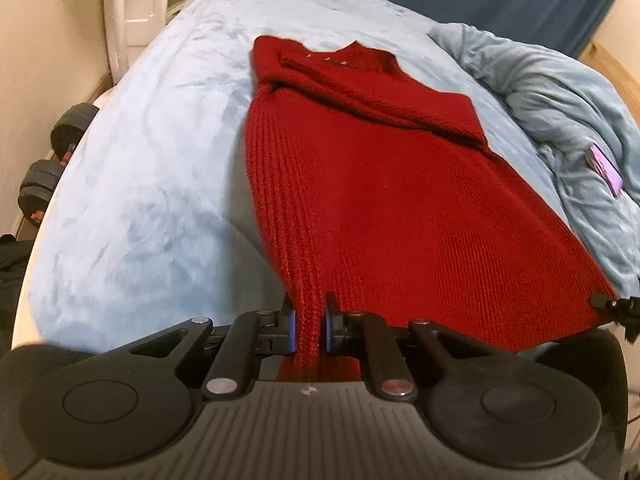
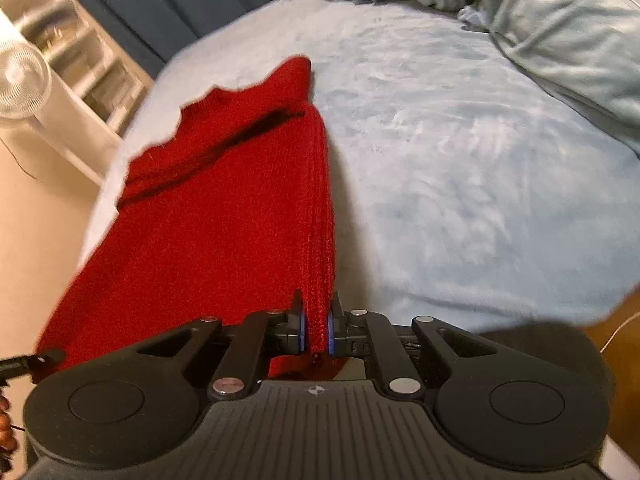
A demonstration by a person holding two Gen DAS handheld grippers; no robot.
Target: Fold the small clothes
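- Sweater [image 1: 372,184] in red knit lies stretched along a pale blue bed [image 1: 152,168] in the left wrist view, collar at the far end and hem at the near end, with one sleeve folded across the chest.
- The left gripper [image 1: 308,328] is closed on the near left corner of the hem, a bunched strip of knit pinched between its blue pads.
- At the near right edge of this view, the tip of the other gripper touches the hem's right corner.
- A crumpled grey-blue blanket [image 1: 560,112] lies to the right of the sweater, with a purple object [image 1: 606,168] on it; dumbbells [image 1: 48,168] sit on the floor far left.
- In the right wrist view, the sweater [image 2: 224,216] runs away from the camera on the left side of the bed [image 2: 460,184].
- The right gripper [image 2: 317,330] is clamped on the sweater's near right edge, fabric squeezed between its pads.
- A white fan [image 2: 20,80] stands beside shelves at far left; the blanket [image 2: 560,40] is heaped at far right.
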